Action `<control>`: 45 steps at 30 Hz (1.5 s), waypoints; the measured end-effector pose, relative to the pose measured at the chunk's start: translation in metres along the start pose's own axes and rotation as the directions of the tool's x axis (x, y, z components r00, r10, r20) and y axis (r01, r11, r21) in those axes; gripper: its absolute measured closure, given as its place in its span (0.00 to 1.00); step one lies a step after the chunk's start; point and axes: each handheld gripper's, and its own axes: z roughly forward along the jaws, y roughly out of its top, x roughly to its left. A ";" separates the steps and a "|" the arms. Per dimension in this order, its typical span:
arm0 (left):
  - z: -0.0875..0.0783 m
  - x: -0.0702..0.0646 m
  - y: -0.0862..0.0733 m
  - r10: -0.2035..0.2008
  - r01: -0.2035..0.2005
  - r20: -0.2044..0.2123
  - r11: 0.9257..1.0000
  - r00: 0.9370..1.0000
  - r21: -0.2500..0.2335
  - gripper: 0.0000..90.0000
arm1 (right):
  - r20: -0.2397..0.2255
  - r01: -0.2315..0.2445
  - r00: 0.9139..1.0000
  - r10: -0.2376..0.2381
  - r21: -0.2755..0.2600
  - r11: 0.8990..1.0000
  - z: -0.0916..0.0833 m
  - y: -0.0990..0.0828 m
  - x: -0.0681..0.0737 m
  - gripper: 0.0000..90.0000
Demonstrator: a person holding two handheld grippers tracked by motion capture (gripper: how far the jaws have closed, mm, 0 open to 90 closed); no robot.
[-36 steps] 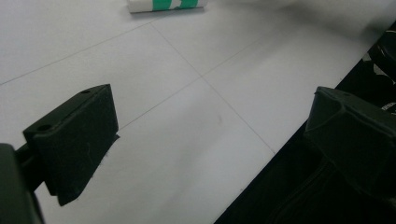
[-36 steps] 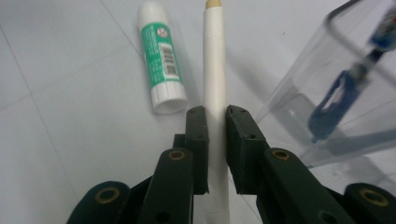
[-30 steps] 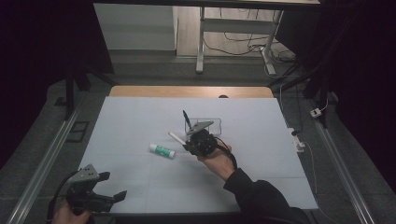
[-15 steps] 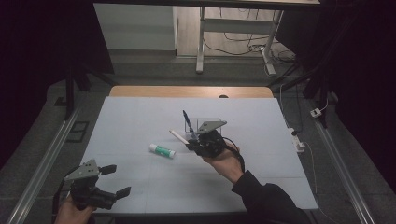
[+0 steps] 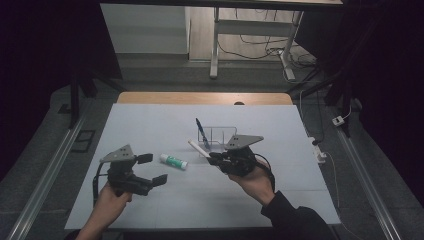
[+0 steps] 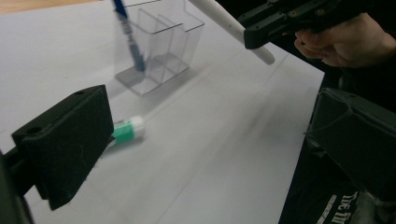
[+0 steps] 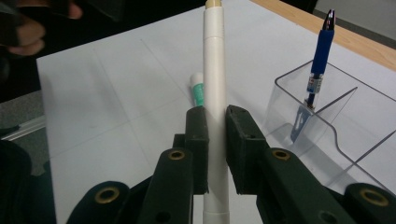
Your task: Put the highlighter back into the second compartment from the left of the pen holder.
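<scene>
- The room is dim, with a grey floor, cables and metal table legs behind a table with a wooden far edge (image 5: 205, 98), most of it covered by a pale white sheet (image 5: 150, 125).
- A slim white pen with a tan end (image 7: 214, 74) is clamped between the two black jaws of the right gripper (image 5: 214, 158); in the right gripper view the pads press on both sides of its barrel, and the pen runs on well past them.
- In the high view the pen (image 5: 198, 148) sticks out up and to the left from that gripper, raised off the sheet and just in front of a clear plastic holder with compartments (image 5: 220, 137).
- A blue pen (image 7: 318, 53) stands tilted in one compartment of the holder (image 7: 327, 121), its tip down against the bottom.
- A small white tube with a green band (image 5: 173, 160) lies flat on the sheet, left of the held pen and between the two grippers.
- The left gripper (image 5: 152, 169) hangs low over the near left part of the sheet with its jaws spread wide and nothing between them; its own view looks past one pad toward the tube (image 6: 127, 130), apart from it.
- The person's right hand (image 5: 255, 181), in a dark sleeve, and left hand (image 5: 110, 200) grip the tools from the near edge.
</scene>
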 end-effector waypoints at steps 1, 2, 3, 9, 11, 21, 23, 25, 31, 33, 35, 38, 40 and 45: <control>0.004 -0.001 0.003 0.012 -0.012 0.002 1.000 1.000 0.006 0.00 | -0.009 0.002 1.000 -0.002 -0.006 1.000 -0.002 -0.001 0.001 0.88; 0.009 -0.002 0.005 0.016 -0.016 0.006 1.000 1.000 0.009 0.00 | -0.012 0.007 1.000 -0.007 0.001 1.000 -0.004 -0.002 0.002 0.88; 0.013 -0.002 0.008 0.021 -0.022 0.023 1.000 1.000 0.008 0.00 | -0.016 0.009 1.000 -0.009 -0.001 1.000 -0.005 -0.003 0.003 0.88; 0.035 0.003 0.023 0.028 -0.024 0.142 0.999 0.989 -0.027 0.01 | -0.038 0.017 0.999 -0.018 -0.030 0.999 -0.014 -0.009 0.006 0.88; 0.042 0.003 0.028 0.022 -0.016 0.170 0.999 0.985 -0.039 0.03 | -0.043 0.021 0.999 -0.023 -0.046 0.999 -0.016 -0.010 0.007 0.88; 0.063 0.007 0.041 0.019 0.002 0.292 0.997 0.956 -0.073 0.31 | -0.061 0.045 0.997 -0.050 -0.081 0.996 -0.023 -0.012 0.011 0.88; 0.064 0.007 0.042 0.025 -0.001 0.315 0.997 0.949 -0.074 0.36 | -0.061 0.049 0.997 -0.054 -0.083 0.995 -0.023 -0.012 0.012 0.88; 0.066 0.007 0.042 0.024 -0.004 0.315 0.998 0.949 -0.064 0.42 | -0.065 0.050 0.996 -0.056 -0.095 0.994 -0.023 -0.013 0.012 0.88; 0.069 0.010 0.042 0.005 0.016 0.353 0.998 0.936 -0.058 0.60 | -0.065 0.067 0.995 -0.073 -0.093 0.993 -0.023 -0.013 0.013 0.88; 0.070 0.011 0.041 -0.007 0.032 0.372 0.998 0.928 -0.059 0.67 | -0.067 0.067 0.995 -0.073 -0.094 0.993 -0.022 -0.013 0.013 0.88; 0.070 0.013 0.041 -0.020 0.048 0.388 0.997 0.921 -0.061 0.71 | -0.070 0.070 0.995 -0.077 -0.097 0.993 -0.022 -0.013 0.013 0.88; 0.071 0.017 0.039 -0.043 0.076 0.424 0.995 0.905 -0.061 0.81 | -0.076 0.075 0.994 -0.083 -0.101 0.992 -0.022 -0.014 0.014 0.88; 0.071 0.019 0.038 -0.060 0.095 0.453 0.994 0.890 -0.054 0.84 | -0.078 0.083 0.993 -0.091 -0.096 0.992 -0.020 -0.014 0.014 0.87; 0.071 0.018 0.040 -0.060 0.088 0.449 0.995 0.892 -0.041 0.86 | -0.078 0.093 0.992 -0.100 -0.089 0.992 -0.018 -0.015 0.015 0.87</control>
